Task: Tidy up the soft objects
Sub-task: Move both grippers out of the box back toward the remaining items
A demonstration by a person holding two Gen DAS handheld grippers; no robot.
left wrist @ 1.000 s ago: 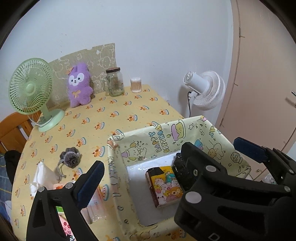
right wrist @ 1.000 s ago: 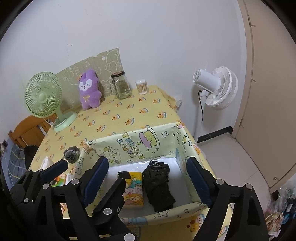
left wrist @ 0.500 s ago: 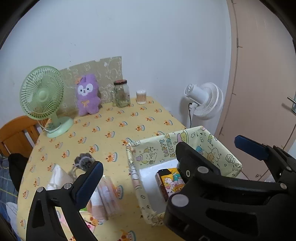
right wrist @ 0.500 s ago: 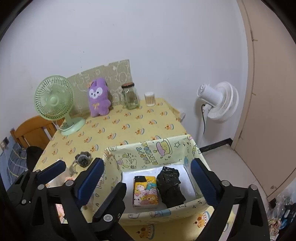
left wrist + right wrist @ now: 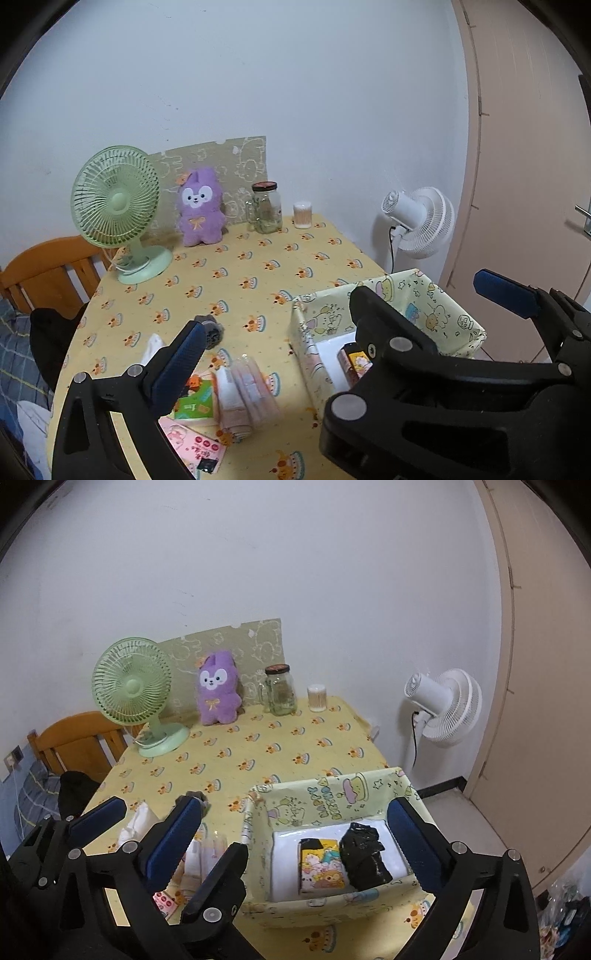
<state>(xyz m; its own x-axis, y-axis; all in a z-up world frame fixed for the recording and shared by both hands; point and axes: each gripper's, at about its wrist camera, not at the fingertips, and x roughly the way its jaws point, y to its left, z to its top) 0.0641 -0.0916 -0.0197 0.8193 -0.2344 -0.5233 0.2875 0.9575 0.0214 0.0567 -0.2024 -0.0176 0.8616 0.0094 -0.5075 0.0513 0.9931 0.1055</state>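
A yellow cartoon-print fabric box (image 5: 332, 797) stands at the table's near right corner. Inside lie a cartoon-print pack (image 5: 323, 867) and a folded black cloth (image 5: 364, 853). Left of the box are a rolled pink-and-white towel (image 5: 245, 395), a green tissue pack (image 5: 195, 398), a pink pack (image 5: 192, 443), a grey scrunchie (image 5: 212, 332) and a white cloth (image 5: 153, 347). A purple plush (image 5: 201, 208) sits at the back. My left gripper (image 5: 338, 306) hangs open above the table's near edge. My right gripper (image 5: 295, 805) is beside it over the box, its jaws opening with nothing between them.
A green desk fan (image 5: 118, 206), a glass jar (image 5: 266, 208) and a cotton swab tub (image 5: 303, 216) line the back by the wall. A white standing fan (image 5: 443, 705) and a door (image 5: 535, 147) are to the right. A wooden chair (image 5: 74, 746) is at the left.
Both grippers have drawn back and upward from the box, so more of the table and the loose items shows. The right jaws have spread wider.
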